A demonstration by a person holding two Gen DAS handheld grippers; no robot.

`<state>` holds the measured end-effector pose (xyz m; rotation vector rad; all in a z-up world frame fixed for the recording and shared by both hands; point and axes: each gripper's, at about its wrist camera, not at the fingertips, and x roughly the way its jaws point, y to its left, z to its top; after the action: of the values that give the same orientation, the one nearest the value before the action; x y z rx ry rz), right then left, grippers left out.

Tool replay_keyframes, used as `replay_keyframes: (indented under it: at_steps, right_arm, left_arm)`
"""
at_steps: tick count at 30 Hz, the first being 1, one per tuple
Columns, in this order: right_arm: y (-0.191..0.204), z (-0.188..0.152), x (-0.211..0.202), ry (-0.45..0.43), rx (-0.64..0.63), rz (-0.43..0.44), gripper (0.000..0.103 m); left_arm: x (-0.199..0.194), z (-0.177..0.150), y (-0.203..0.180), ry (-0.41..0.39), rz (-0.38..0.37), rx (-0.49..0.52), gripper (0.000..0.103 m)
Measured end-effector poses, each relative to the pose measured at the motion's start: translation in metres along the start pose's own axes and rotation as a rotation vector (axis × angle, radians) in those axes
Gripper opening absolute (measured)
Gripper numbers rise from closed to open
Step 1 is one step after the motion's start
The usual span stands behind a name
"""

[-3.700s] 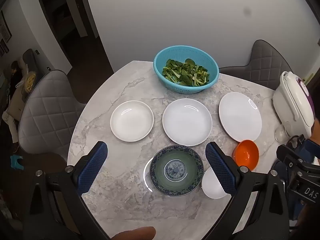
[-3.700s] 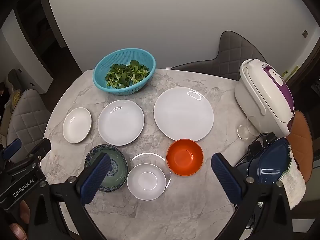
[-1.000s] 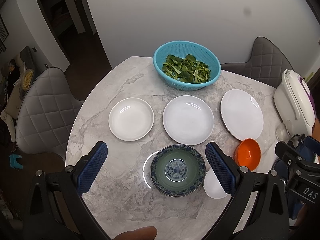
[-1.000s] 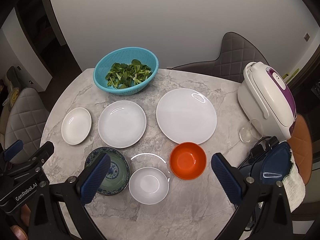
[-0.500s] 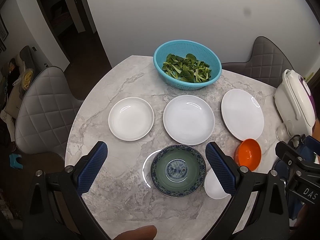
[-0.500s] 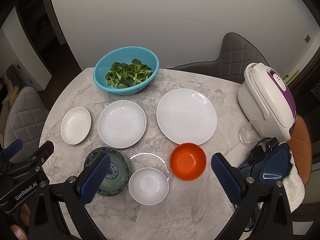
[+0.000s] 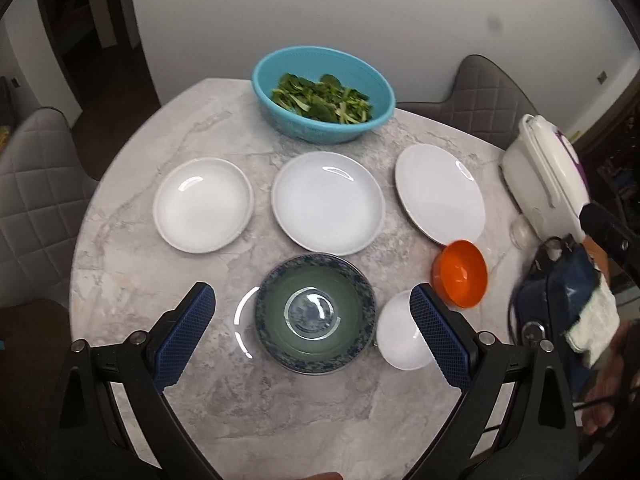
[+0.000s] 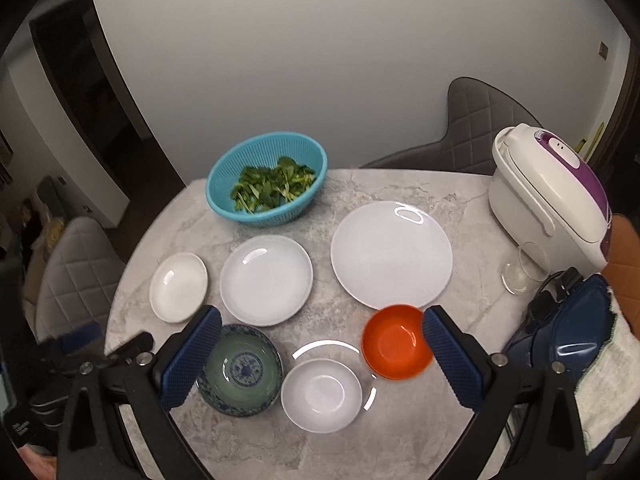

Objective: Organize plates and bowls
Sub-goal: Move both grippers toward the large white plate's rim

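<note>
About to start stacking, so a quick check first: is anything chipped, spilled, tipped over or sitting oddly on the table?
Nothing stands out. The three white plates lie flat in a row, apart from each other. The patterned bowl, white bowl and orange bowl stand upright and empty. No chips or spills show; the greens stay inside the blue colander.

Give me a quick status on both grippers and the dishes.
Left gripper open above blue-patterned ceramic bowl. Right gripper open over small white bowl. Three white plates unstacked. Nothing blocking.
</note>
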<state>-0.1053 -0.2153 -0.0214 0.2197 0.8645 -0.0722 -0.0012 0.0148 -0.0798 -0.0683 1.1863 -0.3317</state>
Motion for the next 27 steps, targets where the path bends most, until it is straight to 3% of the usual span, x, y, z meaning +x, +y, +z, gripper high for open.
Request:
replay_keyframes:
  at_steps: [2,6,8,10,12,14,20,21,24,27]
  right_arm:
    - [-0.02,-0.004,-0.003,-0.058,0.029,0.033,0.102]
    - [-0.064,0.001,0.015,-0.074,0.066,0.098,0.102]
    - [-0.089,0.009,0.03,-0.086,0.094,0.147,0.102]
    - [-0.111,0.02,0.053,-0.062,0.112,0.164,0.102]
    - [-0.131,0.031,0.078,-0.031,0.119,0.153,0.102]
    - [-0.153,0.041,0.102,0.003,0.156,0.156,0.098]
    - [-0.216,0.047,0.165,0.097,0.377,0.212,0.083]
    - [-0.22,0.046,0.175,0.117,0.385,0.221,0.081]
    - [-0.222,0.04,0.2,0.173,0.369,0.207,0.064]
    - [-0.231,0.034,0.218,0.183,0.401,0.199,0.064]
  left_arm:
    - [0.017,-0.007,0.003,0.028,-0.108,-0.034,0.096]
    - [0.05,-0.003,-0.027,0.062,-0.281,0.082,0.099]
    - [0.073,0.003,-0.048,0.124,-0.292,0.111,0.099]
    - [0.099,0.018,-0.06,0.209,-0.289,0.064,0.096]
    - [0.115,0.042,-0.067,0.181,-0.331,0.016,0.092]
    - [0.13,0.071,-0.085,0.148,-0.277,0.073,0.092]
    - [0.198,0.136,-0.141,0.164,-0.168,0.315,0.092]
    - [0.214,0.143,-0.146,0.192,-0.17,0.327,0.09]
    - [0.252,0.153,-0.15,0.255,-0.169,0.345,0.068]
    - [0.281,0.159,-0.155,0.287,-0.157,0.357,0.067]
